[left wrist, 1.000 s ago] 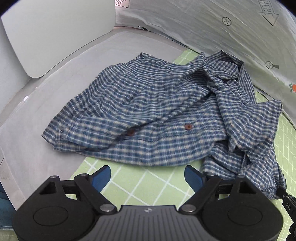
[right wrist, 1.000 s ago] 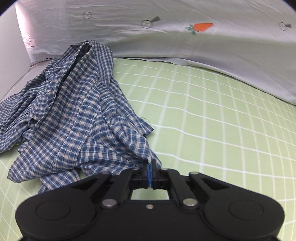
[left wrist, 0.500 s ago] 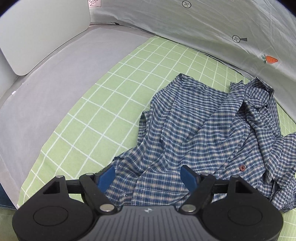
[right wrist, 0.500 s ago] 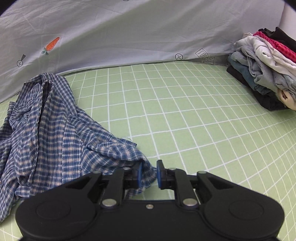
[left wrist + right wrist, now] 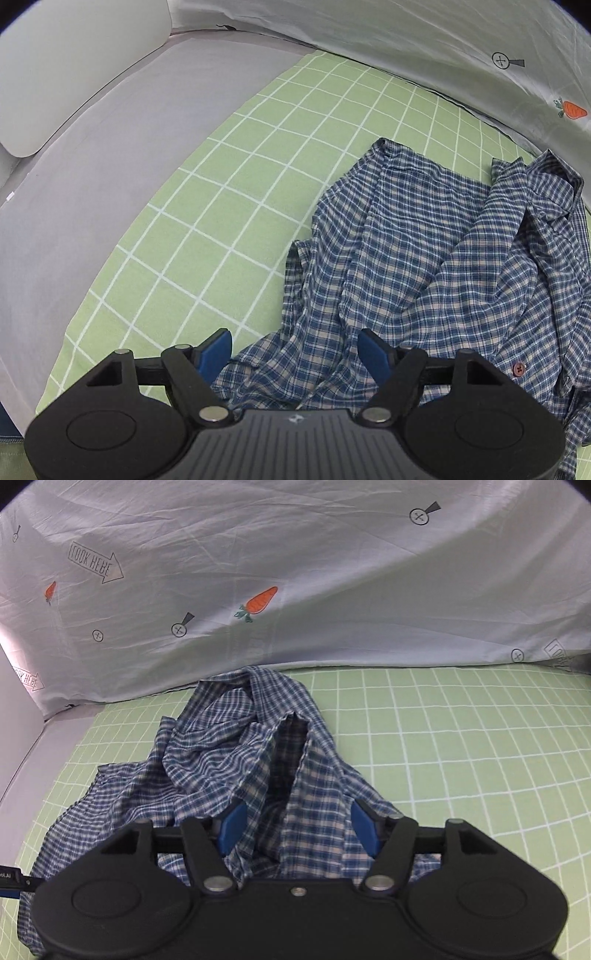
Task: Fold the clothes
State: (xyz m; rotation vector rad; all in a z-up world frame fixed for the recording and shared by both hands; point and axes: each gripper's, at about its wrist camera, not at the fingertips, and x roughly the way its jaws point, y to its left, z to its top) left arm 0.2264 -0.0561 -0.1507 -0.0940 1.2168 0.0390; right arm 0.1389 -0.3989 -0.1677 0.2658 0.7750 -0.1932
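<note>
Green grid sheet (image 5: 229,206) fills both views, grey printed cloth (image 5: 332,572) across the top. Your plaid shirt (image 5: 424,266) lies crumpled at right-centre of the left view, centre of the right one. Left tongs (image 5: 295,350) gape wide over its hem, gripping nothing. Right tongs (image 5: 297,821) are opening, a shirt fold between the pads, no pinch.

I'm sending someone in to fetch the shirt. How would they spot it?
Find the green checked sheet below the grey carrot-print cloth. The shirt lies rumpled on it, near that cloth: the only blue plaid fabric, with a reddish button.
</note>
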